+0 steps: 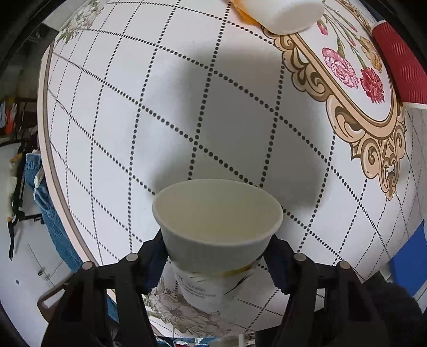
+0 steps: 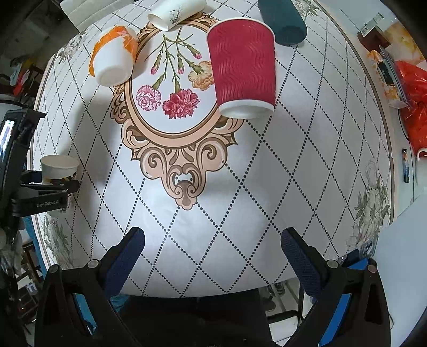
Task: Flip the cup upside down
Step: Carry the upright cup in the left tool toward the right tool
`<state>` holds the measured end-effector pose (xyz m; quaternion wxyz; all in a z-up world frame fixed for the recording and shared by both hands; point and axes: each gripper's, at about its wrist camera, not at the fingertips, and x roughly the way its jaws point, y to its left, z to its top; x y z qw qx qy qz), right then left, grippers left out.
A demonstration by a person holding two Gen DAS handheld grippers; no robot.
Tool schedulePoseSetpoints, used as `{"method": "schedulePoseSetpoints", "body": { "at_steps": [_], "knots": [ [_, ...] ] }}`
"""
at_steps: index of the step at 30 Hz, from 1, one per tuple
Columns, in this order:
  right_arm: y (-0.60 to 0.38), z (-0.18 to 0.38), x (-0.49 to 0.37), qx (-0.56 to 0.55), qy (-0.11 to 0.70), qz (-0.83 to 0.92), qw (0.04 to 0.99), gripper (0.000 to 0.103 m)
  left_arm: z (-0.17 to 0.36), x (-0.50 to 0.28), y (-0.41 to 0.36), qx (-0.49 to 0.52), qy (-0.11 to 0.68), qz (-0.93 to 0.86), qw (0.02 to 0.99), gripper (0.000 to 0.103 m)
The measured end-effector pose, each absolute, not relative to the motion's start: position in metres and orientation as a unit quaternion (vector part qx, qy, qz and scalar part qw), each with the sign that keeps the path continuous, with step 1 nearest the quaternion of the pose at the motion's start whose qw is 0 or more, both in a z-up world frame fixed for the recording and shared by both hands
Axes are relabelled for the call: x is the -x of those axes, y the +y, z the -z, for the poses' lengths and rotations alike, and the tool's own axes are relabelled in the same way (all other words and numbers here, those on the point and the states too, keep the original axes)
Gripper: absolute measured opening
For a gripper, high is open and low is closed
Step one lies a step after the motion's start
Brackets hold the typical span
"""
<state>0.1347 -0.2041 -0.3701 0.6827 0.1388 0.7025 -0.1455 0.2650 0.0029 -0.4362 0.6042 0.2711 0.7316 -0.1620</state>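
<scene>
White paper, mouth up: the cup sat low in the frame's centre, pinched at its sides in my left gripper above the table. My right gripper gaped wide, holding nothing, bottom centre.

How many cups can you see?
5: red cup mid-table, orange-and-white cup far left, white sprig-print cup and teal cup at the back, white cup in the left claw.
</scene>
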Motion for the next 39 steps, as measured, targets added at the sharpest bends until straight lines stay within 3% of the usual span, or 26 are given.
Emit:
{"method": "schedulePoseSetpoints", "body": {
  "at_steps": [14,25,39],
  "knots": [
    [-0.221,0.384,-0.108,-0.119,0.726,0.118,0.667,0.103,0.386,-0.186,-0.026,-0.101,0.773,0.162,0.605,0.062],
    [-0.270,0.391,-0.072,-0.092,0.737,0.093,0.663,0.103,0.406,-0.155,-0.118,0.002,0.795,0.144,0.589,0.062],
    [-0.314,0.399,-0.048,-0.077,0.742,0.095,0.660,0.103,0.453,-0.154,-0.175,-0.020,0.792,0.117,0.599,0.064]
  ]
}}
